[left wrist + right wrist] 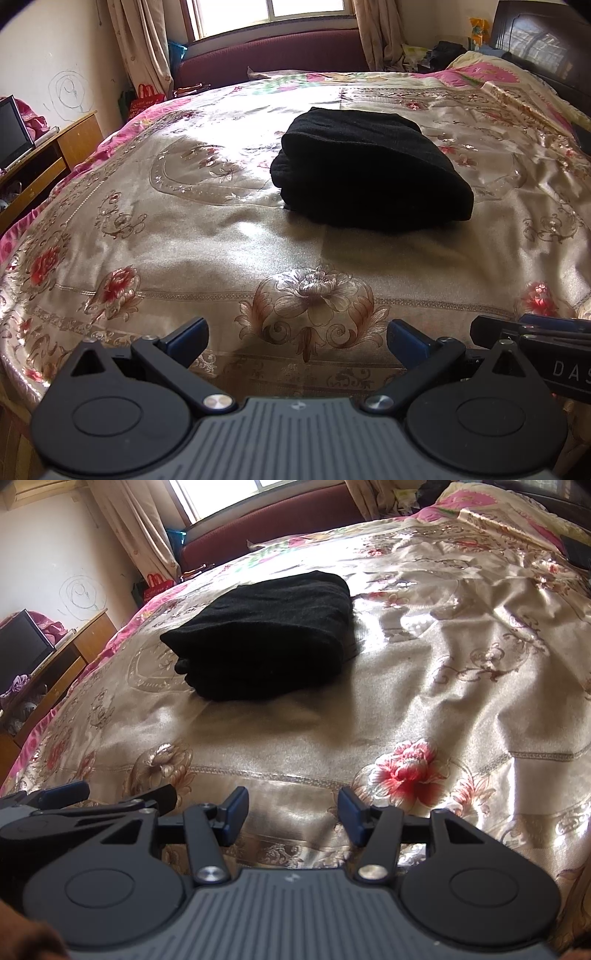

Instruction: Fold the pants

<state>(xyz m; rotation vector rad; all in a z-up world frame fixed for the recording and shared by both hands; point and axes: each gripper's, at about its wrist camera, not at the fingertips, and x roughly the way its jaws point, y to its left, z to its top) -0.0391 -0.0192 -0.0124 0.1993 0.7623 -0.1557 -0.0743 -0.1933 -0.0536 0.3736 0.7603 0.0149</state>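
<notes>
Left hand-held gripper [297, 341] and right hand-held gripper [291, 812] are both held with jaws apart and nothing between them, side by side over the near edge of the bed [184, 240]. Black pants [369, 170], already folded into a compact stack, are seen well ahead mid-bed, untouched. Stack lies slightly right of the left gripper and left of the right one; long axis runs diagonally, near to far. Neither gripper is judged clearly nearer.

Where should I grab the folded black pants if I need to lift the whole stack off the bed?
Take the black pants at the near-left edge, where the layered folds stack up and show a thick lip. Come in low from the near side, along the bedspread, so one finger slides under all layers. Both the left gripper and right gripper stand open, empty.
</notes>
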